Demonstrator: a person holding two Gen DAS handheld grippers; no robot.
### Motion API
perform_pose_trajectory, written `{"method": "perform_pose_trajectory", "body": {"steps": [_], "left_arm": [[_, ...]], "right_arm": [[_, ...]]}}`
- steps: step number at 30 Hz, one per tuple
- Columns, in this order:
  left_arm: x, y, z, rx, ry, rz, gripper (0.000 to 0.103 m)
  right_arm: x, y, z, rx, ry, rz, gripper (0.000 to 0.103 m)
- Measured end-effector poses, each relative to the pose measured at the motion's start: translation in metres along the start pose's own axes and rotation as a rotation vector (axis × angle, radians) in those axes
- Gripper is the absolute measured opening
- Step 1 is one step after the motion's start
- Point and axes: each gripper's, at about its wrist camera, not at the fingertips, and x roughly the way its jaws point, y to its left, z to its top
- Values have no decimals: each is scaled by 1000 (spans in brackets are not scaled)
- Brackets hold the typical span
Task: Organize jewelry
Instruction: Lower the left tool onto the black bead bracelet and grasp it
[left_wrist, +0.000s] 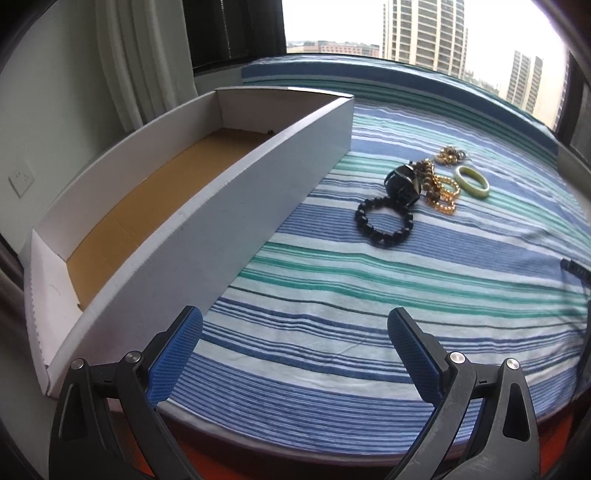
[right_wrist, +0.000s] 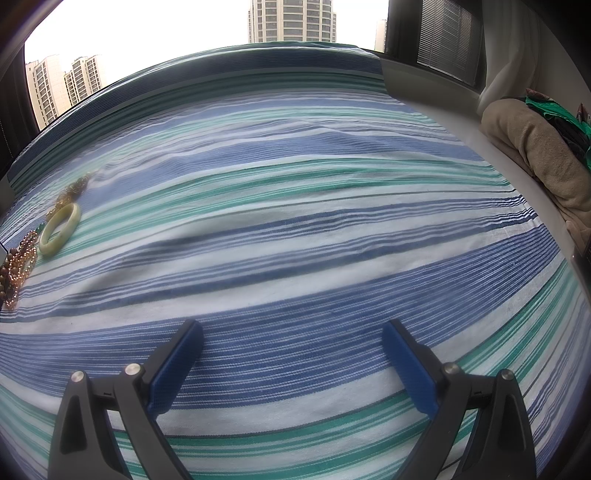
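Jewelry pile (left_wrist: 421, 188) lies beyond the spread left hand-held gripper (left_wrist: 295, 317).

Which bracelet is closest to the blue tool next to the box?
The black bead bracelet. It lies at the front of the jewelry pile, closest to the left tool. The gold bead strands and the pale green bangle lie farther back.

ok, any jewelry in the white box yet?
No, the white cardboard box shows only its bare brown floor; the black bead bracelet and green bangle lie on the striped cloth.
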Motion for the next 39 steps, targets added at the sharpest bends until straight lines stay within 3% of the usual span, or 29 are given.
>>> {"method": "perform_pose_trajectory", "body": {"steps": [2, 5, 8, 17, 21, 24, 29, 33, 36, 39], "left_arm": [[1, -3, -4, 26, 0, -7, 100], [4, 3, -7, 9, 24, -91, 100], [9, 6, -5, 17, 45, -125, 100], [34, -22, 35, 51, 158, -279, 100], [68, -36, 67, 49, 167, -229, 100], [106, -46, 82, 44, 184, -151, 99], [149, -57, 90, 23, 211, -67, 86], [152, -52, 82, -42, 183, -52, 89], [148, -51, 71, -62, 144, -2, 101], [148, -45, 66, -103, 141, -9, 102]], "right_arm": [[0, 0, 0, 0, 0, 0, 99], [0, 0, 0, 0, 0, 0, 99], [0, 0, 0, 0, 0, 0, 99], [0, 0, 0, 0, 0, 1, 99], [0, 1, 0, 0, 0, 1, 99], [0, 1, 0, 0, 0, 1, 100], [0, 1, 0, -1, 0, 0, 100], [0, 2, 0, 0, 0, 0, 100], [0, 2, 0, -1, 1, 0, 100], [1, 2, 0, 0, 3, 2, 102]]}}
